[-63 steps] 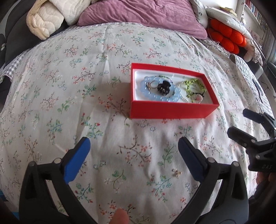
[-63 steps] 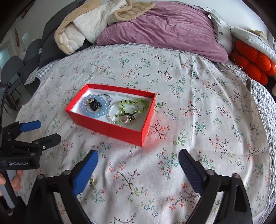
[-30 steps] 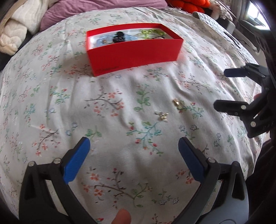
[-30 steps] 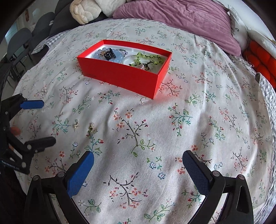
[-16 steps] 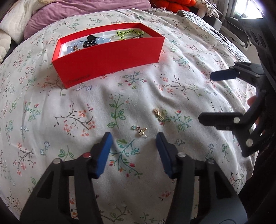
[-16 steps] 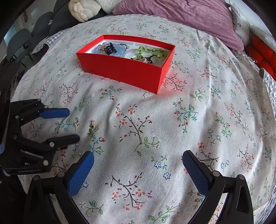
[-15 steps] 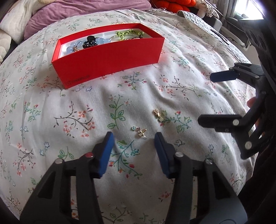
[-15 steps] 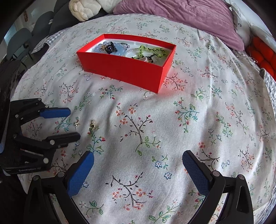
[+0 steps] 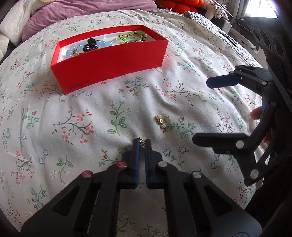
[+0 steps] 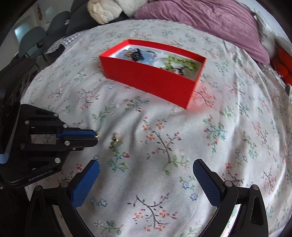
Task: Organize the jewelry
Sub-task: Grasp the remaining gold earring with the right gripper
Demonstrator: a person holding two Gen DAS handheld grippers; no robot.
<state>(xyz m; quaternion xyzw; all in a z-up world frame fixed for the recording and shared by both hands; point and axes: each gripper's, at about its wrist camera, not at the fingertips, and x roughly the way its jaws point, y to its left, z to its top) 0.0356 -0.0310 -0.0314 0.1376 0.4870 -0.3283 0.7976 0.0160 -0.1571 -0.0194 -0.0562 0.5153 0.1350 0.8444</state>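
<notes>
My left gripper point(image 9: 141, 142) points down at the flowered bedspread, its jaws closing to a narrow slit with a small gold earring point(image 9: 141, 140) pinched at the tips. In the right wrist view the left gripper point(image 10: 94, 137) shows the earring point(image 10: 98, 135) poking out of its tips. A second gold earring point(image 9: 161, 121) point(image 10: 115, 139) lies loose just to the right. The red jewelry box point(image 9: 109, 62) point(image 10: 151, 82) holds a blue bead bracelet point(image 9: 102, 44), a black piece and a green beaded chain point(image 9: 130, 35). My right gripper point(image 10: 146, 180) point(image 9: 200, 111) hovers open and holds nothing.
The bedspread point(image 9: 54, 113) slopes away at its edges. A purple pillow point(image 10: 200, 18) and cream blankets point(image 10: 102, 11) lie beyond the box. An orange cushion point(image 9: 178, 3) sits at the far right. Grey chairs point(image 10: 31, 42) stand off the bed's left.
The left gripper's jaws went from wide open to nearly shut around the nearer earring, and it edged closer to the bedspread. The right gripper stayed open, shifting only slightly.
</notes>
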